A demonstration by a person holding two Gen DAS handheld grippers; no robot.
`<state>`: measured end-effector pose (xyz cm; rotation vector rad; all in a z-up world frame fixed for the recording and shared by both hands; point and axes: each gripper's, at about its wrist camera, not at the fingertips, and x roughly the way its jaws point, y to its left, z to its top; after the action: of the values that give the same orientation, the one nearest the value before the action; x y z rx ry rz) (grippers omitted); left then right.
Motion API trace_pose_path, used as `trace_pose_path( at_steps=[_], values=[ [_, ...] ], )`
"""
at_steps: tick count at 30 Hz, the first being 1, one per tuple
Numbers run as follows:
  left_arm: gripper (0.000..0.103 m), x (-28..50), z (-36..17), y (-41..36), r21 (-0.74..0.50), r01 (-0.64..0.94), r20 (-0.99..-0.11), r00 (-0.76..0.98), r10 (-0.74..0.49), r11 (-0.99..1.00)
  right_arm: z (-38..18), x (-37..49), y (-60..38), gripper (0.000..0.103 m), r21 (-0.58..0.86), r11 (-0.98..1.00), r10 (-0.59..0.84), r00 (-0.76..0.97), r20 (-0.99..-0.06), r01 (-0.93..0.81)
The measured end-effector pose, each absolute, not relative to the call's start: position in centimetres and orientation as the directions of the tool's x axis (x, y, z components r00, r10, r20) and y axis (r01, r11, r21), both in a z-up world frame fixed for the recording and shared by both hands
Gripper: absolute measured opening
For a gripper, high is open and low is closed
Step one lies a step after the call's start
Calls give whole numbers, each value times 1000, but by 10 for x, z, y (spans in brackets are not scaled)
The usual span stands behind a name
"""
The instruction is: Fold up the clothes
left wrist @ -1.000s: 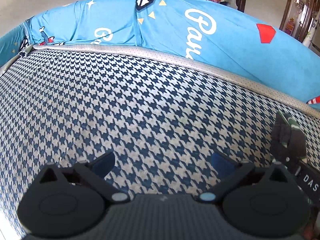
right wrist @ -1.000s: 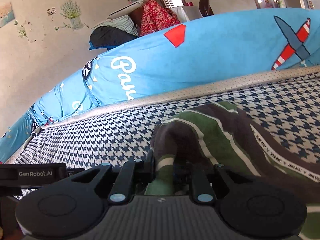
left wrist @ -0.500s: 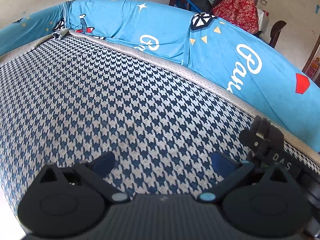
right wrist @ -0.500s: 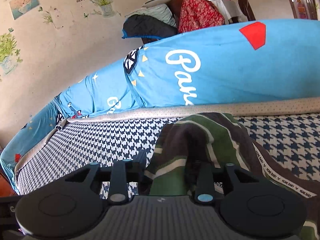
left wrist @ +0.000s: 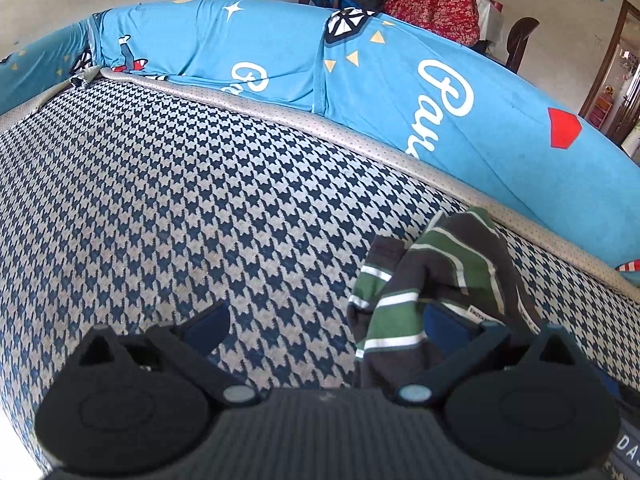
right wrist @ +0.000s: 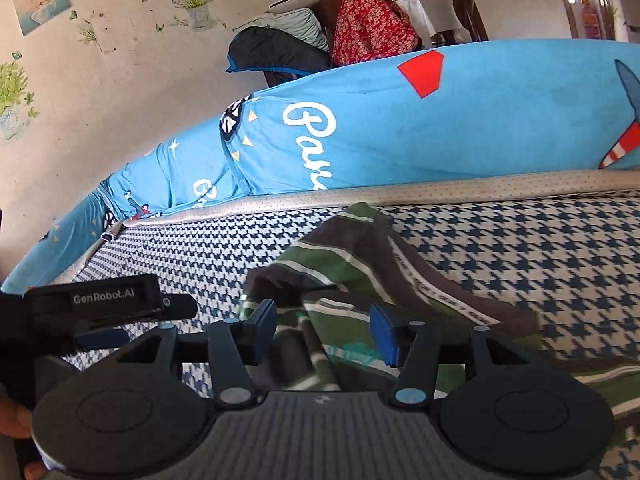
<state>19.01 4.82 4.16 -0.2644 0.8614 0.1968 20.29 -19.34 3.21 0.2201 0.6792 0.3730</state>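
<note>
A green, grey and white striped garment (right wrist: 352, 264) lies crumpled on the blue-and-white houndstooth mattress (right wrist: 540, 248). My right gripper (right wrist: 324, 326) hovers just over its near edge. Its jaws are opening, and the blue pads (right wrist: 264, 318) stand apart on either side of a fold without pressing on it. In the left wrist view the same garment (left wrist: 448, 256) sits at the right. My left gripper (left wrist: 326, 320) is wide open over bare mattress (left wrist: 200, 200), its right finger (left wrist: 444, 322) above the garment's edge.
A long blue cushion (left wrist: 400, 80) with white script runs along the mattress's far side, behind a beige piped border (left wrist: 360, 140). Behind it are a chair with red floral cloth (right wrist: 372, 28) and dark bedding (right wrist: 276, 50). The left gripper's housing (right wrist: 108, 300) sits at the right view's left.
The right gripper, shut on the garment a second ago, has spread its jaws and the garment has sunk onto the mattress. The left view has swung round, bringing the garment in at its right.
</note>
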Motion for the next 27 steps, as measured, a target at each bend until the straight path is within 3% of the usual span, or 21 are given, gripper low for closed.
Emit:
trace_pose_path(
  at_steps=[6, 13, 27],
  values=[
    [103, 192, 35, 30, -112, -218, -784, 619, 49, 969, 31, 196, -239, 51, 224, 956, 287, 764, -578, -190],
    [103, 194, 32, 19, -108, -176, -798, 603, 20, 978, 13, 218, -280, 52, 243, 967, 217, 739, -637, -74],
    [103, 192, 20, 17, -106, -156, -826, 563, 0, 982, -14, 230, -269, 52, 211, 970, 232, 699, -677, -119]
  ],
)
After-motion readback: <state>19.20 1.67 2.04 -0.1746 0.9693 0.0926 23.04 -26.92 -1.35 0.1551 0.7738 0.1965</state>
